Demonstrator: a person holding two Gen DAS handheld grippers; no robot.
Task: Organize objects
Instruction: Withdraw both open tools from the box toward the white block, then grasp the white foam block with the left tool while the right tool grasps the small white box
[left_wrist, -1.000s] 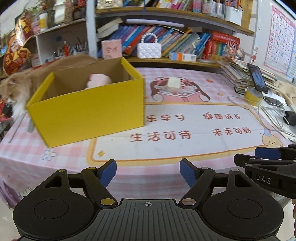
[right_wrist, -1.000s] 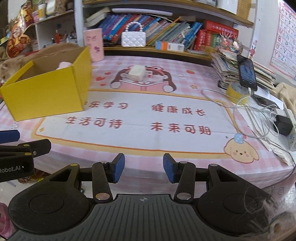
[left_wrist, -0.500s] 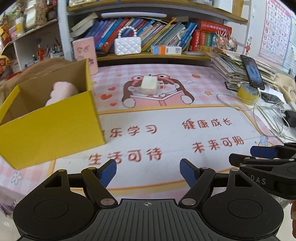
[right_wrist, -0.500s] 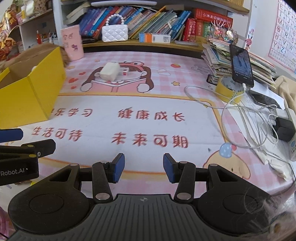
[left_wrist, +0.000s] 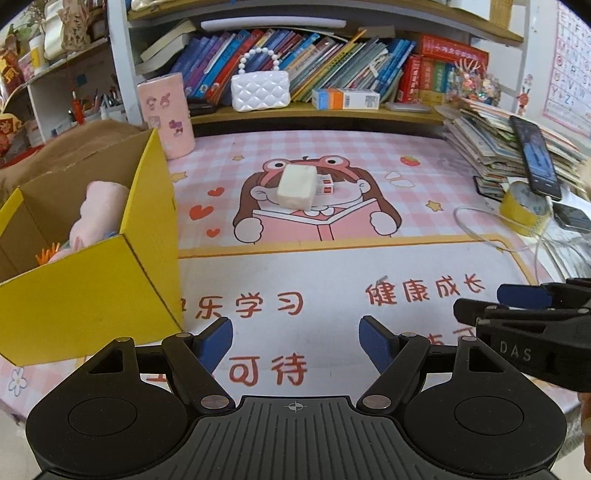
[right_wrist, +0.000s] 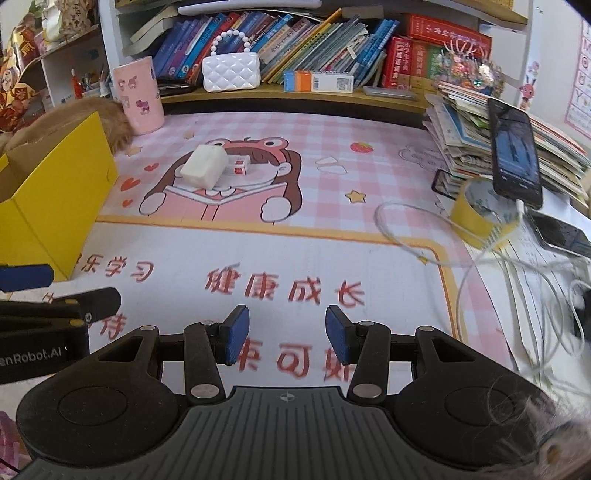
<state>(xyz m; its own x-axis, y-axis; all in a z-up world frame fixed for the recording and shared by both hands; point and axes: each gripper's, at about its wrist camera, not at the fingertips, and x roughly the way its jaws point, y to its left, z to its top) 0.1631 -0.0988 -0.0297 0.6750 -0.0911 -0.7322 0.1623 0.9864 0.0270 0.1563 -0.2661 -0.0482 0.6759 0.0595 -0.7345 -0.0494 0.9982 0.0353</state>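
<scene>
A white block rests on a small red-and-white box in the middle of the pink cartoon mat. An open yellow cardboard box stands at the left with a pink plush toy inside. My left gripper is open over the mat's near part, beside the box's corner, with nothing between its fingers. My right gripper hovers to its right, jaws a little apart and empty. From the right wrist view the white block lies ahead and to the left.
A pink cup and a white purse stand at the back by the bookshelf. At the right are a book stack, a phone leaning on a yellow tape roll, and white cables. Orange fur shows behind the box.
Both grippers have moved forward and to the right over the table. The yellow box has slid to the left of both views and the white block looks nearer. Neither gripper's jaws have changed.
</scene>
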